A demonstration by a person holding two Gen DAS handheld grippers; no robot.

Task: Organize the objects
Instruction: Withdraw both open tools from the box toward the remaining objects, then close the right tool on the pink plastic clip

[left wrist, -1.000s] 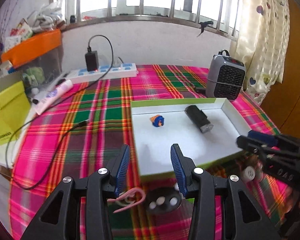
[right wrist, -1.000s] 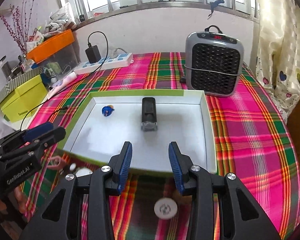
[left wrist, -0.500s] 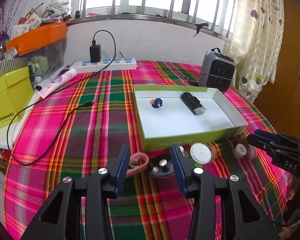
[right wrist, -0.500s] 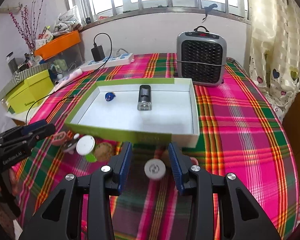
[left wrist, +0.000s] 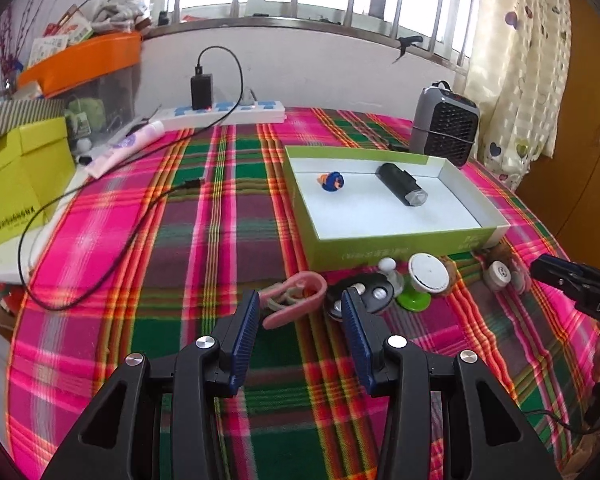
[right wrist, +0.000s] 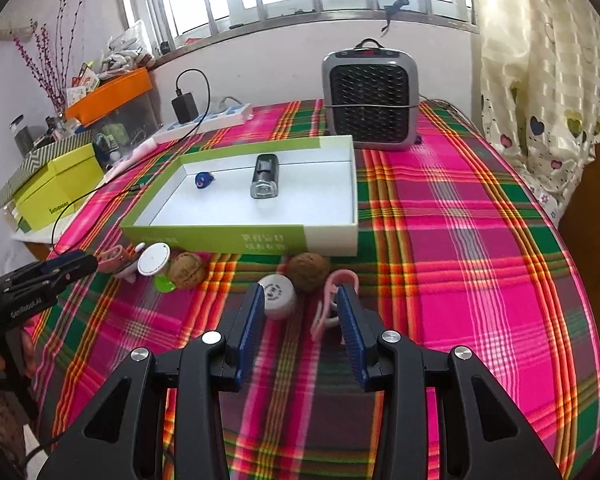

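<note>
Left gripper (left wrist: pixel 298 314): jaws spread, holding nothing, near pink clip (left wrist: pixel 296 298).
Right gripper (right wrist: pixel 300 308): jaws spread, holding nothing, near white cap (right wrist: pixel 278 294).
Box (right wrist: pixel 236 236): held black cylinder (right wrist: pixel 263 176), possibly a torch.

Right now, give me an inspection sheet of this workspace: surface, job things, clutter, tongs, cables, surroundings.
Surface: table under a pink and green plaid cloth.
Job's things: green-walled box holds a black cylinder and a small blue toy. In front of it, outside, lie two walnuts, a white round cap, two pink clips, a black fob and a white disc on a green base.
Clutter: heater, yellow-green box, pink tube.
Tongs: left tongs and right tongs both open, holding nothing.
Cables: power strip with a black charger; its black lead crosses the cloth.
Surroundings: barred window, curtain.
</note>
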